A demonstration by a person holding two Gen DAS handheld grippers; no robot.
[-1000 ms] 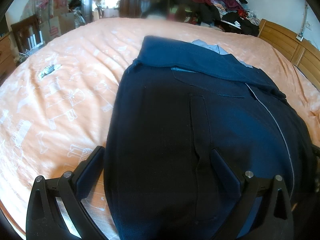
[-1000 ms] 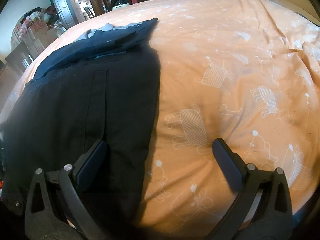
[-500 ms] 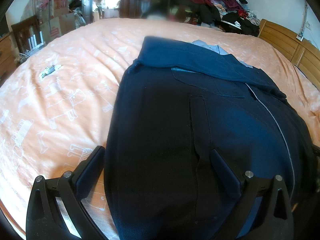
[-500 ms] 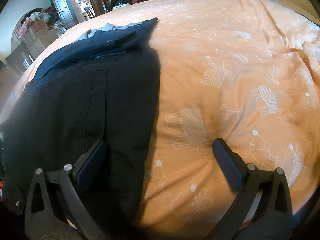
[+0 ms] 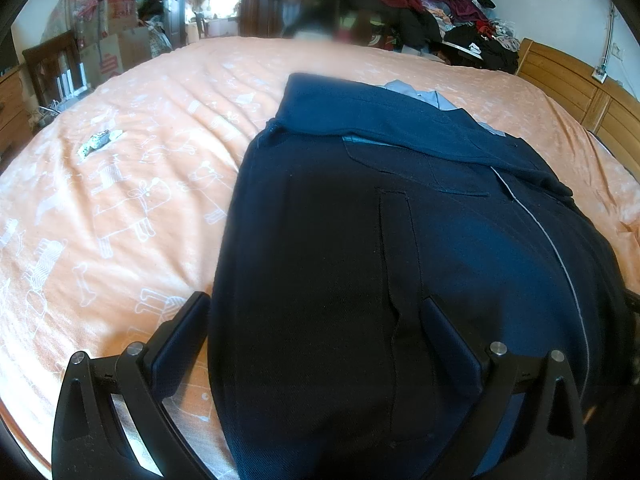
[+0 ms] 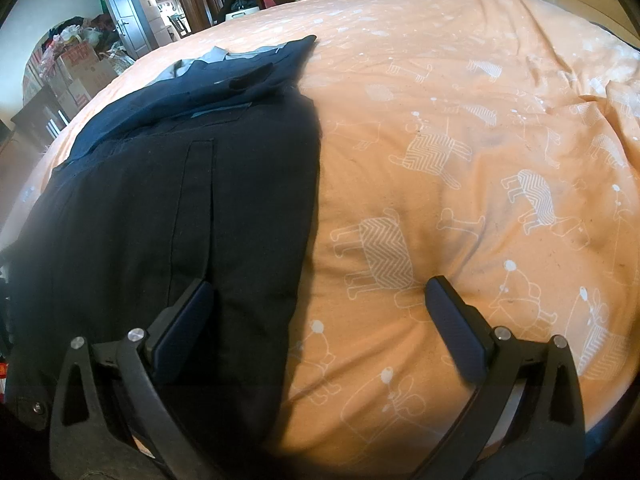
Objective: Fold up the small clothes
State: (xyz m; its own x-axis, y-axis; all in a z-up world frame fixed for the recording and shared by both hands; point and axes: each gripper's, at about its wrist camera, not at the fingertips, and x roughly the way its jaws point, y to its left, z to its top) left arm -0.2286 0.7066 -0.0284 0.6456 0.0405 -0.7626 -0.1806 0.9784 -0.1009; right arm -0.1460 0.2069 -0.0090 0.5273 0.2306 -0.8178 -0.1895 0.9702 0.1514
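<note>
Left gripper (image 5: pixel 316 312): spread wide — nothing held, trousers (image 5: pixel 360 280) straddled at left edge.
Right gripper (image 6: pixel 320 300): spread wide — nothing held, right edge straddled over bed (image 6: pixel 480 120).

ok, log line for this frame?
phase: pre-grasp | left tongs: open, straddling navy garment edge | right tongs: open | garment flat on orange bedspread

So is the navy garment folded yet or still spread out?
Mostly spread: the navy garment lies flat on the orange bedspread, only its far end turned over. Both grippers are open, holding nothing.

Soft daylight, fisheye-warped edges, blurred background
</note>
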